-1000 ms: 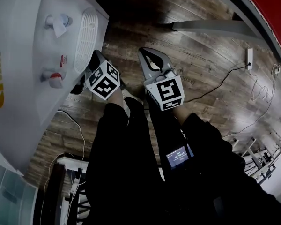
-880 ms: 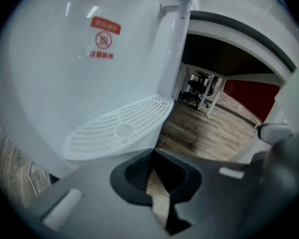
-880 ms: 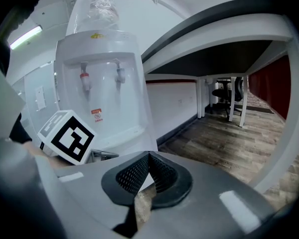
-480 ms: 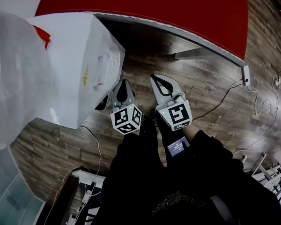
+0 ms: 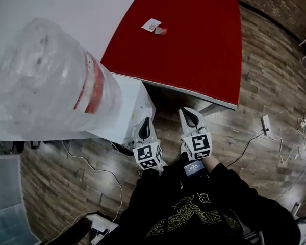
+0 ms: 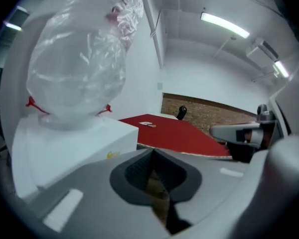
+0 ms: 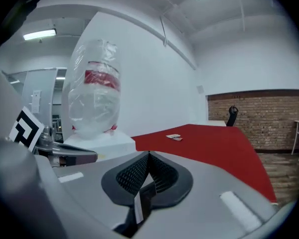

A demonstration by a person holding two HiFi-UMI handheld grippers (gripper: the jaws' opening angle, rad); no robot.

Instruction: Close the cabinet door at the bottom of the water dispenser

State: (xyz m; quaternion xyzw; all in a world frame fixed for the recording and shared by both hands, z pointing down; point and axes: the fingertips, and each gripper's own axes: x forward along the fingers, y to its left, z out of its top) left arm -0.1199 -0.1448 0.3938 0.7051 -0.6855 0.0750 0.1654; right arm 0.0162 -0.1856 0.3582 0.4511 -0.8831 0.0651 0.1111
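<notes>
The white water dispenser (image 5: pixel 128 117) stands at the left under its clear bottle (image 5: pixel 51 80), seen from above. Its bottom cabinet door is hidden in every view. My left gripper (image 5: pixel 144 122) hangs just beside the dispenser's front corner, jaws shut and holding nothing. My right gripper (image 5: pixel 189 113) is a little to its right over the wood floor, also shut and holding nothing. In the left gripper view the bottle (image 6: pixel 82 59) and white body (image 6: pixel 74 143) rise ahead of the closed left gripper (image 6: pixel 152 152). The right gripper view shows the bottle (image 7: pixel 92 93) beyond the shut right gripper (image 7: pixel 148 156).
A red table (image 5: pixel 194 45) with small cards (image 5: pixel 153 25) stands right behind the grippers. Cables and a power strip (image 5: pixel 265 124) lie on the wood floor (image 5: pixel 265 80) at right; another cable (image 5: pixel 99 172) runs left of my legs. A small screen (image 5: pixel 195 168) sits near my right wrist.
The head view has risen from the dispenser's taps to above the bottle. Both grippers have lifted with it beside the dispenser and stay shut.
</notes>
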